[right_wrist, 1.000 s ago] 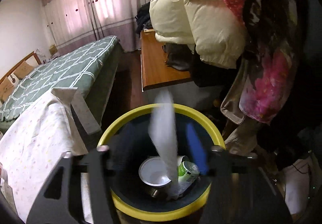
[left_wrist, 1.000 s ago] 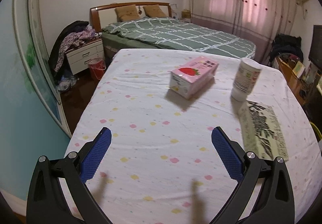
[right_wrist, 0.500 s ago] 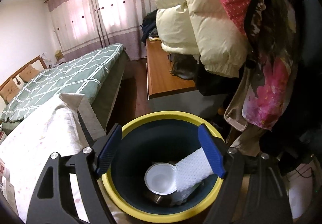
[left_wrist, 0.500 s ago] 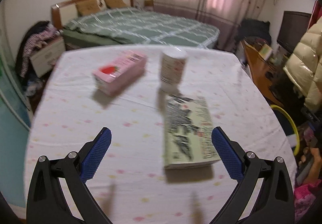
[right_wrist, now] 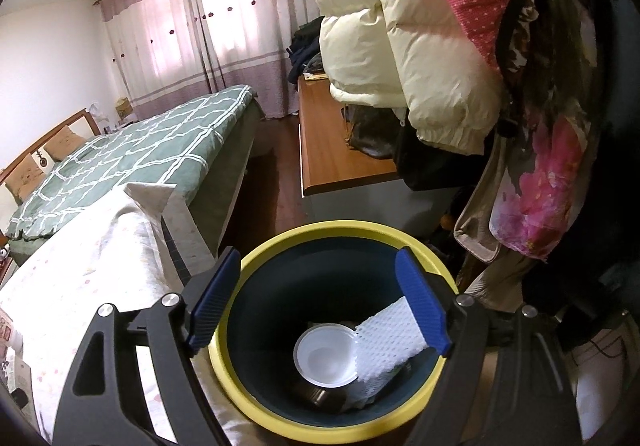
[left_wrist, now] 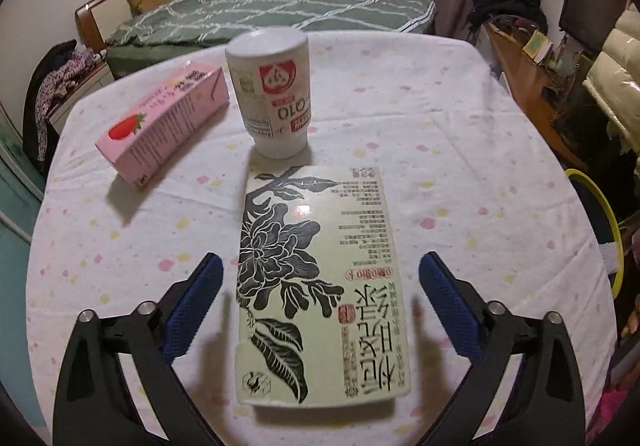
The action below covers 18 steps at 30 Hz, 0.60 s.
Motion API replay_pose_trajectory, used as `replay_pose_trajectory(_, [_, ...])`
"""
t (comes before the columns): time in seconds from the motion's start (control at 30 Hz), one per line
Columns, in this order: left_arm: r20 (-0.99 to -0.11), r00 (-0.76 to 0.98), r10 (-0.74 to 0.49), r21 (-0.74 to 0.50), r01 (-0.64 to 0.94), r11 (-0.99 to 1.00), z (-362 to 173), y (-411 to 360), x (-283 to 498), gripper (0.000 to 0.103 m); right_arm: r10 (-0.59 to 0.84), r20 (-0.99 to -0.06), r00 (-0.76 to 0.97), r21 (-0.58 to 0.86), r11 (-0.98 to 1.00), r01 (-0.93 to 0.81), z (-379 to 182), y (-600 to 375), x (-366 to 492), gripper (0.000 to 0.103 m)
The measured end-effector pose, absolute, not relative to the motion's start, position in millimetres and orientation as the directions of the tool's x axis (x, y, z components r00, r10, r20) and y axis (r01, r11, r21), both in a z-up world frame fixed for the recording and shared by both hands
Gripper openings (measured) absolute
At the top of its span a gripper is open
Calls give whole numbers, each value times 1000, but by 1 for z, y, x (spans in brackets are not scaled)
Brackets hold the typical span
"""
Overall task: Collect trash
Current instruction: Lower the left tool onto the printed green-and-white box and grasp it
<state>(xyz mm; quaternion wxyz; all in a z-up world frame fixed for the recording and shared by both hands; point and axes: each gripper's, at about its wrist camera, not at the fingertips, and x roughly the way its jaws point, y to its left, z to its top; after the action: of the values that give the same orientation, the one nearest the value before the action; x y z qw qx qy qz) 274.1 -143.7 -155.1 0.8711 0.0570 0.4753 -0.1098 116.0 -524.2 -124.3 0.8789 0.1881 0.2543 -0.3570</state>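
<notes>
Box [left_wrist: 320, 286] between left fingers [left_wrist: 196, 302], untouched.

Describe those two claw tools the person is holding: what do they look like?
Both look alike. The left gripper and right gripper each have two black plastic arms with open triangular cutouts and silver round screw heads. Each arm ends in a flat blue pad with a fine dimpled texture. No cables, markings, hands or sleeves show in either view.
</notes>
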Motion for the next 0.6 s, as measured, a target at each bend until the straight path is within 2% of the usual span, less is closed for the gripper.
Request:
replay_pose_trajectory(0.2, [-854, 506, -117, 8, 239, 971, -164, -148, 282, 73, -525, -578, 625, 159, 678, 718, -124, -525, 115, 76])
replay_pose_trajectory(0.6, [-832, 530, -162, 17, 316, 948, -150, -177, 262, 72, -494, -567, 659, 176, 709, 683, -120, -519, 113, 76])
